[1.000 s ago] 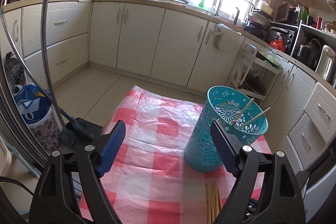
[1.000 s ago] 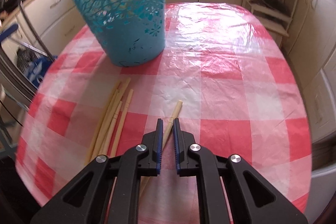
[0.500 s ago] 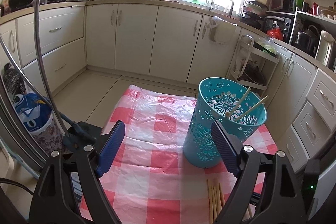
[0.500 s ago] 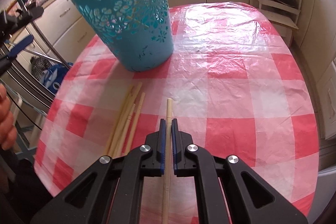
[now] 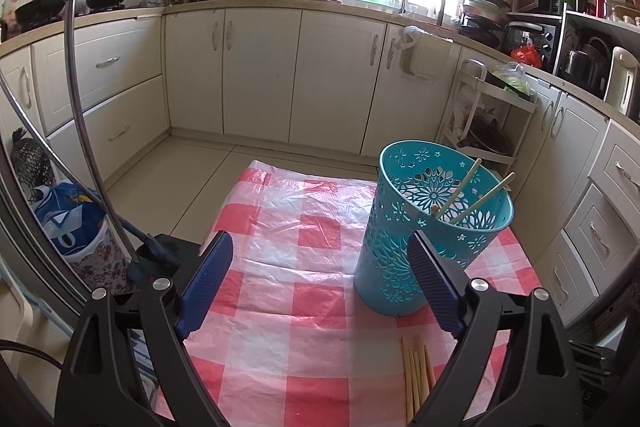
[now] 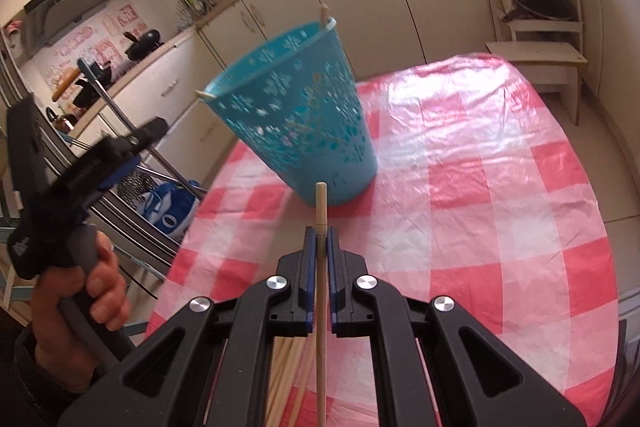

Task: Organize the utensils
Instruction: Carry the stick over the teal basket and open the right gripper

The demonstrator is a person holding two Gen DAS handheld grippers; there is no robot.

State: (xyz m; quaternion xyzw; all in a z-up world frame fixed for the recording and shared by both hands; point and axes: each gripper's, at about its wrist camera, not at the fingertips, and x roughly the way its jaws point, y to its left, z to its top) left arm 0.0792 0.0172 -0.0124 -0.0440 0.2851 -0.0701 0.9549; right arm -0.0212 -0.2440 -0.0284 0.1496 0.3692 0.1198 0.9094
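**A:** What does the right wrist view show nearest the lens?

**B:** The right gripper [image 6: 321,241], its pads pinching a single wooden chopstick [image 6: 321,211] lifted off the table [image 6: 540,227]. The tip points toward the base of the teal perforated utensil holder [image 6: 304,123]. Beneath the jaws lies the loose bundle of chopsticks [image 6: 286,379], at the table's near edge.

**A:** How should the step in hand be done well?

**B:** Judging by the pose, the chopstick is being carried to the holder. It should rise above the rim, tilt tip-down, and be let go only once the tip is well inside; a low approach would likely knock the light holder over.

**A:** And the left gripper?

**B:** The left gripper [image 5: 320,275] is spread wide and holds nothing, hovering over the table's near left part. It could steady the holder.

**A:** How does the holder look?

**B:** Upright toward the table's far left corner, tapered, with cut-out flowers. Two chopsticks [image 5: 472,197] lean inside against its rim.
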